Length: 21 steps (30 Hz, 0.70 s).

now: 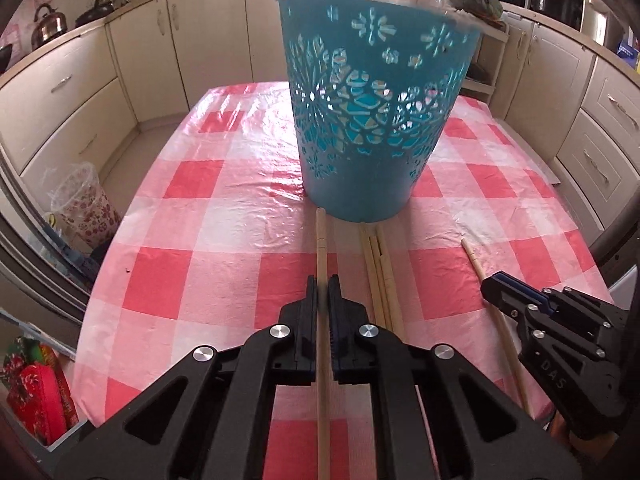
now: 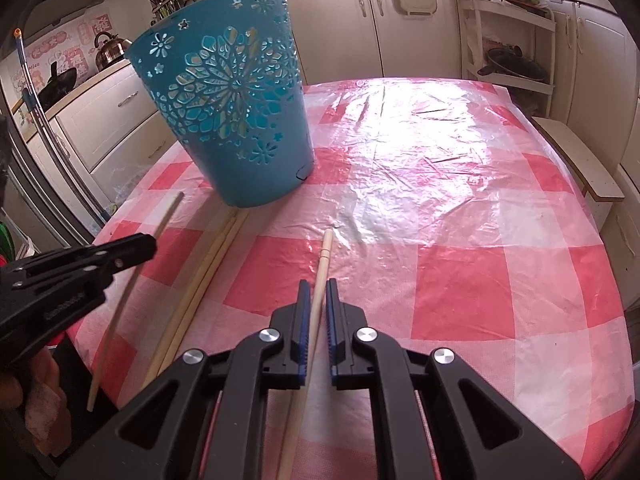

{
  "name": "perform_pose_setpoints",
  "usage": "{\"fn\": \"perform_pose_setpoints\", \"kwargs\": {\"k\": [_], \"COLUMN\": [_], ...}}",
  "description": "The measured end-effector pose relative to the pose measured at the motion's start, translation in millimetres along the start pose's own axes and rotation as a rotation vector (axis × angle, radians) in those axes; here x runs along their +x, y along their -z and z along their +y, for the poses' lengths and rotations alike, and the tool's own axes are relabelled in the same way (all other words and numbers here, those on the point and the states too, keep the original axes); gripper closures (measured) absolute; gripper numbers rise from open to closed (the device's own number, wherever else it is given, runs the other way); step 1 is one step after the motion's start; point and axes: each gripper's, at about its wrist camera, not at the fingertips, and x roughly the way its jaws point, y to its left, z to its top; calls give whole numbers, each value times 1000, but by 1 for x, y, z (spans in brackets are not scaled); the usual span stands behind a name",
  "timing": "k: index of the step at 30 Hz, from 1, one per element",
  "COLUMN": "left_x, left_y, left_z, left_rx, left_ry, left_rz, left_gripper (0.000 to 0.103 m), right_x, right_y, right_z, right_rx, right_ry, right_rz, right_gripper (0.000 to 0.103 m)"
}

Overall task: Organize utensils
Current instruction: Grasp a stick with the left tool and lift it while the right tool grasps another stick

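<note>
Each gripper, left gripper (image 1: 322, 284) and right gripper (image 2: 318, 288), clamped 1 wooden chopstick; 3 pale wooden chopsticks (image 1: 380, 272) lay at 6 o'clock of the perforated teal plastic basket (image 1: 372, 108), awaiting collection.

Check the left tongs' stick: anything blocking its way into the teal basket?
Nothing visible does. The left tongs grip a wooden chopstick pointing at the teal perforated plastic basket; only the wall stands ahead, so lift over the rim.

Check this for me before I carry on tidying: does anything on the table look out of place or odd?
Nothing looks damaged or spilled. Loose wooden chopsticks lie on the pink checked tablecloth beside the teal perforated plastic basket, not in it. The left gripper and the right gripper each have one chopstick between their fingers.
</note>
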Motion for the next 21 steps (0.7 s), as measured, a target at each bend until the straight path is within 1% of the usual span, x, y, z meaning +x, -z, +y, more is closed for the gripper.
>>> {"fn": "perform_pose_setpoints", "kwargs": {"k": [5, 10, 16, 19, 21], "left_x": [-42, -73, -98, -106, -113], "left_y": [0, -5, -7, -8, -9], "left_z": [7, 6, 7, 5, 7], "left_rx": [2, 2, -10, -15, -28], "left_ry": [4, 16, 32, 37, 45], "left_rz": [-99, -180, -237, -252, -270], "left_gripper": [98, 98, 98, 98, 98], "right_x": [-1, -1, -2, -2, -2], "right_y": [2, 3, 6, 6, 6], "right_z": [-1, -3, -1, 1, 3], "right_rx": [22, 37, 24, 13, 4], "right_ry": [-10, -17, -11, -13, -16], "right_rz": [-17, -28, -40, -43, -44], "right_gripper": [94, 94, 93, 89, 83]}}
